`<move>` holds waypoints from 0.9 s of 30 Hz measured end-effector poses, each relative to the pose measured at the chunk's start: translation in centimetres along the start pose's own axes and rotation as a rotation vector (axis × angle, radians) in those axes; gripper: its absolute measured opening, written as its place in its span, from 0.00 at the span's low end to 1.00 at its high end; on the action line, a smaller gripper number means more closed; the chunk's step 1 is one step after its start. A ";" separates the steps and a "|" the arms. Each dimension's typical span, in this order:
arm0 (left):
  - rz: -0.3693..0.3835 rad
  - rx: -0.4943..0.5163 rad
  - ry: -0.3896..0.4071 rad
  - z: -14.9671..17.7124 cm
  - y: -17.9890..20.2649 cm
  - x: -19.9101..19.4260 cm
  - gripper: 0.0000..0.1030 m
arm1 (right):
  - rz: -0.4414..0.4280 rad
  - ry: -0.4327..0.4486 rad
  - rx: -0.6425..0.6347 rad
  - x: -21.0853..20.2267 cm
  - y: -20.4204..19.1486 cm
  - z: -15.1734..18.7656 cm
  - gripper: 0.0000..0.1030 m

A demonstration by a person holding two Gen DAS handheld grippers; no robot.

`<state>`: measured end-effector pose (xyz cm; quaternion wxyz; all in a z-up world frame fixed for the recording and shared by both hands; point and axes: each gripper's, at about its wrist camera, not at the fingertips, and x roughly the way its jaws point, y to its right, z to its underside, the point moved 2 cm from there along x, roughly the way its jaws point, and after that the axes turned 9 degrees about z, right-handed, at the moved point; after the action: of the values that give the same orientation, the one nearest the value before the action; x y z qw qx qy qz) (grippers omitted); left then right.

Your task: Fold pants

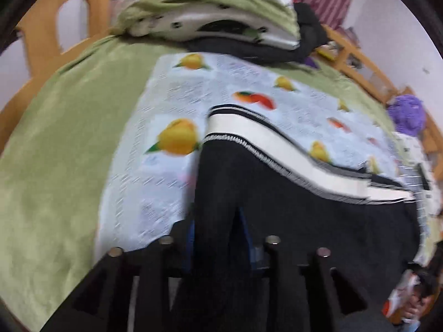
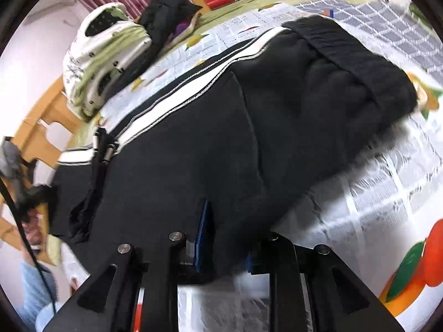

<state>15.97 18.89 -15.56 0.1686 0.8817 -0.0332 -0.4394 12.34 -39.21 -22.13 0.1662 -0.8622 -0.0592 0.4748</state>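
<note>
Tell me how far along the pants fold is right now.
Early to midway, by the look of it. Done: the black pants lie on the fruit-print sheet, white side stripe on top. In hand: the left gripper and right gripper each pinch black fabric. Left: carrying that fabric over and laying it flat; I can't tell how many folds exist.

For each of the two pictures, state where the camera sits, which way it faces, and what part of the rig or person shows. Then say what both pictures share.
Left wrist: on the left gripper, facing down along its fingers at the black pants on a fruit-print sheet; fabric sits between its jaws.
Right wrist: on the right gripper, facing down over the pants towards the bedding pile; the left gripper shows at left.
Shared: pants, their white stripe, sheet, bedding pile.
</note>
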 end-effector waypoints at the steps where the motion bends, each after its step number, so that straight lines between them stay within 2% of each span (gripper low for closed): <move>1: 0.010 -0.018 0.013 1.1 -0.5 -0.5 0.37 | 0.018 0.027 0.015 -0.9 0.7 0.0 0.39; 2: 0.036 -0.036 0.018 2.0 -1.2 -1.0 0.41 | 0.028 0.057 0.026 -1.7 1.4 -0.3 0.47; 3: 0.074 -0.062 0.016 3.0 -2.0 -1.6 0.45 | 0.031 0.087 0.044 -2.5 2.3 -0.6 0.49; 5: 0.140 -0.124 0.015 4.9 -3.4 -2.8 0.46 | 0.014 0.099 0.095 -2.8 3.9 -1.5 0.50; 8: 0.174 -0.195 0.016 7.1 -4.8 -3.8 0.51 | 0.010 0.096 0.204 -1.5 6.4 -3.2 0.55; 11: 0.241 -0.287 0.012 9.5 -5.6 -3.8 0.54 | -0.013 0.103 0.305 0.5 7.2 -4.9 0.54; 12: 0.247 -0.302 0.031 10.1 -5.8 -3.8 0.56 | 0.015 0.102 0.316 0.9 7.1 -5.4 0.47; 14: 0.249 -0.317 0.069 10.8 -5.6 -3.4 0.58 | 0.112 0.120 0.250 1.1 5.8 -6.4 0.33; 15: 0.255 -0.319 0.076 10.9 -5.5 -3.3 0.62 | 0.111 0.153 0.223 0.5 5.6 -6.9 0.30; 17: 0.279 -0.306 0.091 10.9 -4.8 -2.8 0.71 | 0.037 0.180 0.269 -0.6 7.1 -7.2 0.30; 18: 0.282 -0.301 0.096 11.0 -4.6 -2.8 0.78 | 0.046 0.143 0.290 0.0 7.6 -7.1 0.30; 19: 0.270 -0.293 0.106 11.0 -4.2 -2.4 0.80 | 0.083 0.097 0.276 1.1 7.6 -6.9 0.30; 23: 0.196 -0.257 0.125 10.7 -3.1 -2.0 0.81 | 0.160 0.082 0.121 0.5 5.5 -6.0 0.37; 27: 0.170 -0.258 0.139 10.8 -3.0 -2.5 0.81 | 0.218 0.110 0.013 -2.5 2.2 -4.9 0.39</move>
<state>5.73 19.34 -20.65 0.3186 0.8752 -0.0391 -0.3620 14.99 -43.02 -18.50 0.1222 -0.8871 0.0472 0.4426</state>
